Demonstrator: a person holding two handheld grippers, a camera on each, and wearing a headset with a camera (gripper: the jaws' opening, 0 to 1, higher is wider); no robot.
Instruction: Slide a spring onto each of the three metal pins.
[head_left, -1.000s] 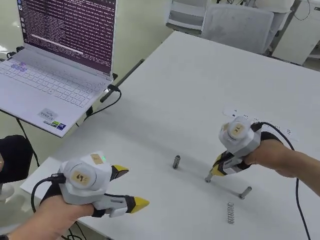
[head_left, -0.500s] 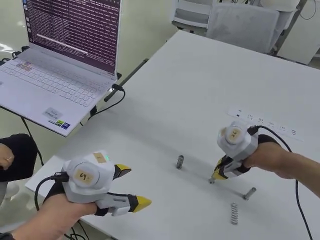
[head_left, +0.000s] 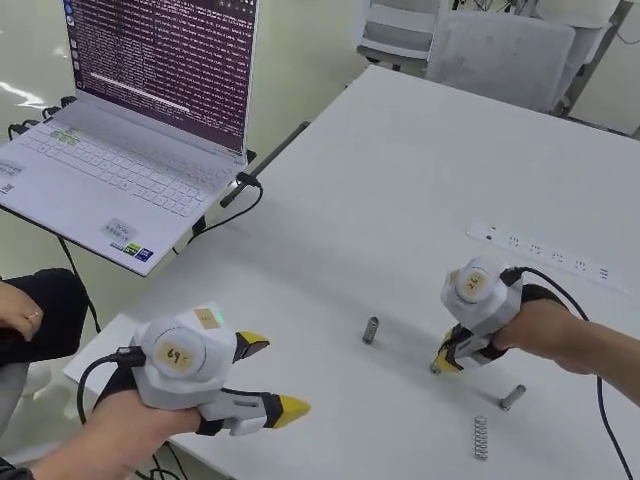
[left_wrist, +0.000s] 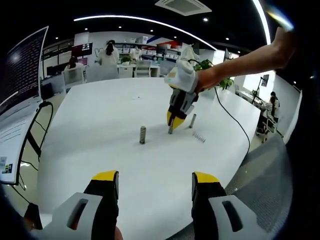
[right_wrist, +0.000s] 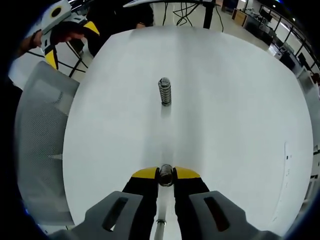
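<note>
Progress looks like one of three: the spring-covered pin (head_left: 371, 330) at mid-frame in the head view seems finished. The right gripper (head_left: 443, 364) has its jaws clamped on what appears to be a second spring (right_wrist: 166, 176), held low to the white table (head_left: 400, 180) between the other two pins. At lower right the bare third pin (head_left: 512, 397) waits, with a loose spring (head_left: 481, 437) just below it. The left gripper (head_left: 272, 375) hangs at lower left, jaws wide apart, by the table's near edge — the loose spring also lies toward that edge, so I judge a careless nudge risky, while the open tabletop up to the power strip (head_left: 545, 252) leaves ample room.
</note>
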